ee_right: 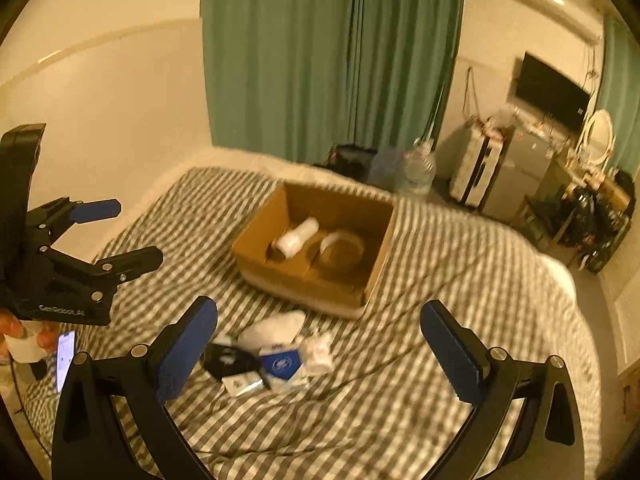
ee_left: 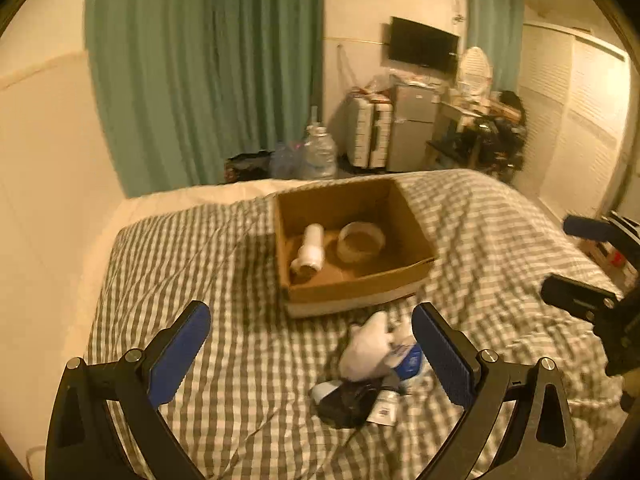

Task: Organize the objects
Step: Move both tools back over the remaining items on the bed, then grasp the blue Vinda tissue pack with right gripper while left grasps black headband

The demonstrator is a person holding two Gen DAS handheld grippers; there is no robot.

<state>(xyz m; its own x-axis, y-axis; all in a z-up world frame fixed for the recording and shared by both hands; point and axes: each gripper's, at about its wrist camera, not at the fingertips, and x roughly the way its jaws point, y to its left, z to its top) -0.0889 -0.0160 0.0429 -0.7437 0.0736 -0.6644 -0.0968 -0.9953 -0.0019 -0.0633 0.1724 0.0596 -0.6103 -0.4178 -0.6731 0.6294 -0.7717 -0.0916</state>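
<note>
Both the left gripper (ee_left: 311, 354) and the right gripper (ee_right: 319, 350) hang wide and empty; the small pile (ee_right: 272, 356) lies just before the cardboard box (ee_right: 376, 272); soft white cloth (ee_left: 366, 346), probably light; pinch its bunched middle.

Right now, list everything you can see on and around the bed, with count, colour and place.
cardboard box: one, brown, open, on the bed
roll: one, white, lying in the box
tape ring: one, pale, in the box beside the roll
loose items: a small pile, white, blue and black, on the bedspread before the box
bedspread: one, grey-white checked
curtain: green, behind the bed
water bottles: clear, on the floor past the bed
television: one, black, on the wall
left gripper: open, empty
right gripper: open, empty
</note>
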